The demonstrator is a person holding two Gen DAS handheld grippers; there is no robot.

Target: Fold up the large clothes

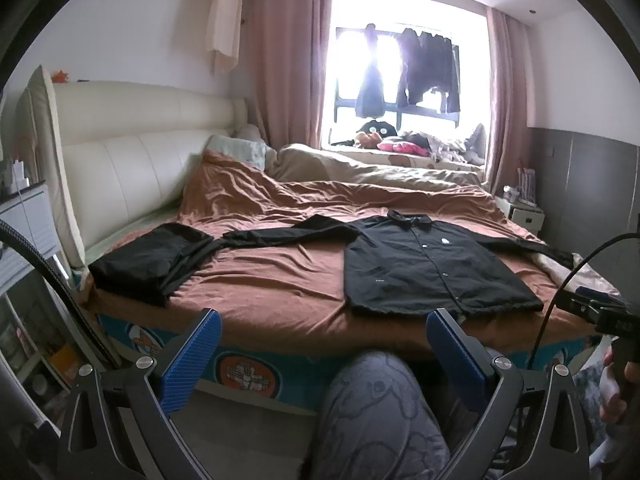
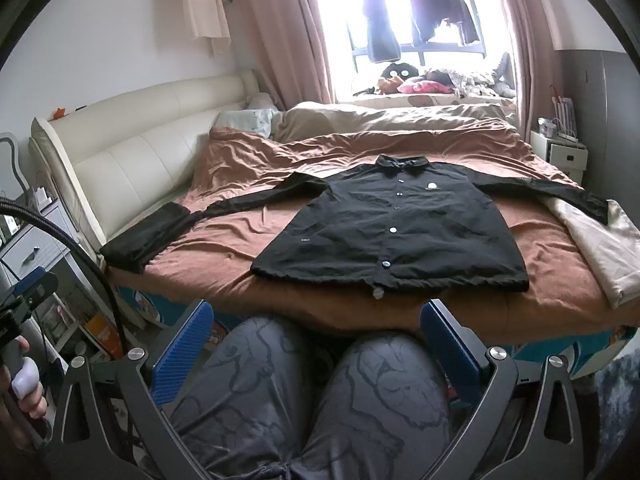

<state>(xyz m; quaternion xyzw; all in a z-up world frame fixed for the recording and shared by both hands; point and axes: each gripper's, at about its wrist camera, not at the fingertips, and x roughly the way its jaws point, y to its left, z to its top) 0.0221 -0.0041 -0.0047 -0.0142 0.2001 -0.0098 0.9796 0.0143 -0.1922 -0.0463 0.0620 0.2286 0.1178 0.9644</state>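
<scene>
Black button-front jacket (image 2: 394,226) spread flat, front up, on the brown bedspread (image 2: 224,256) near the foot of the bed; collar toward the window, hem toward the viewer, both sleeves stretched straight out to the sides; no fold made in it yet. Second dark garment (image 1: 146,258) lying at the bed's left edge, just past the left cuff, apparently folded into a compact stack, though too dark to tell for certain; a pale folded cloth (image 2: 600,240) at the right edge. Left gripper (image 1: 320,354) spread wide, holding nothing, short of the bed; right gripper (image 2: 316,346) likewise wide and empty, above patterned-trousered knees (image 2: 312,392). Judged: possibly one piece finished; jacket laid out ready, whole folding sequence remaining.
</scene>
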